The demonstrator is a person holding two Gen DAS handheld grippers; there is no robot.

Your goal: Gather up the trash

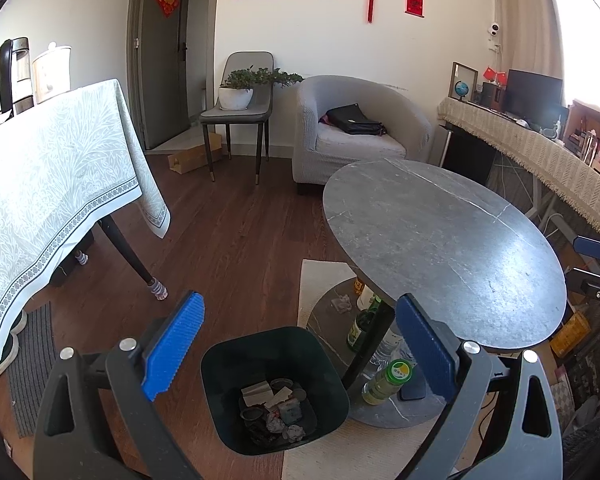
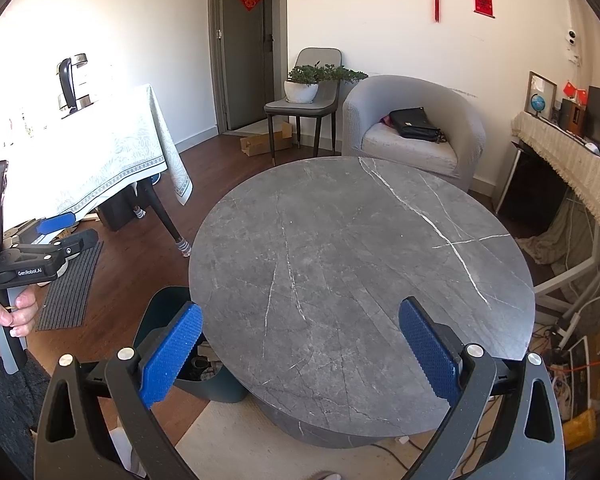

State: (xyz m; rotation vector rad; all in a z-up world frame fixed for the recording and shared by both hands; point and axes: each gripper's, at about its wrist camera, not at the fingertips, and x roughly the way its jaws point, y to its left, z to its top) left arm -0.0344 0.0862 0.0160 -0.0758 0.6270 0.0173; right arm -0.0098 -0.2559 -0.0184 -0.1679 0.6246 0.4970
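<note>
- Left tongs: wide open, empty, above the bin beside the counter's near-left edge.
- Right tongs: wide open, empty.
- Trash lies in the bin; collection appears complete.
- Next: check the lower shelf.

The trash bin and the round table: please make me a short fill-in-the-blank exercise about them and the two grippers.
1. The left gripper hangs above the dark trash bin with its jaws ____.
2. The bin already holds crumpled ____ and other scraps.
3. The top of the round grey table under the right gripper is ____.
4. On the shelf under the table stand several ____, one with a green cap.

Missing words: open; paper; bare; bottles
</note>
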